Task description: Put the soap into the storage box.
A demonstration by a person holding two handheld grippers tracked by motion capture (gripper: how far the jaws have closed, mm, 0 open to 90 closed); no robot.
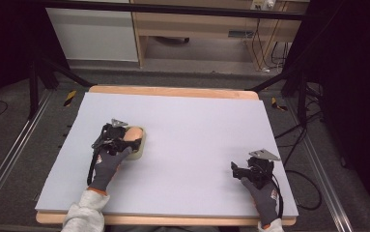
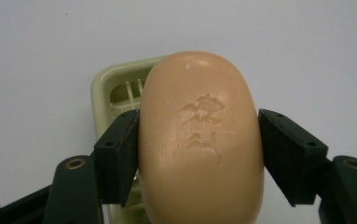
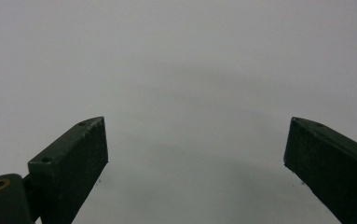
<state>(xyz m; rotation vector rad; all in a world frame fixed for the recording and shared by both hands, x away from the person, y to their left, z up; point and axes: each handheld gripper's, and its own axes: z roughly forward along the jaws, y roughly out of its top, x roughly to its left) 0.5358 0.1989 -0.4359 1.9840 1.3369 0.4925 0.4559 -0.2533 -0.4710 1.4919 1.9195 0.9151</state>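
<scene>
A peach-coloured oval bar of soap [image 2: 202, 140] is clamped between the two black jaws of the left gripper [image 2: 199, 156], one jaw pressed to each long side. From the left gripper view, raised characters are seen stamped on the soap's top face, and a pale green plastic soap dish [image 2: 115, 91] with a slotted floor is seen beneath and behind it (whether the soap touches the dish cannot be told). In the high view these details are lost: only a peach lump over a pale tray is made out at the left-centre of the pale grey table mat [image 1: 192, 125], with the gloved left hand [image 1: 109, 164] behind it.

The right gripper [image 1: 238, 170] is held low at the mat's near right corner, well apart from the soap. In the right gripper view its jaws are seen spread wide, with bare mat between them.
</scene>
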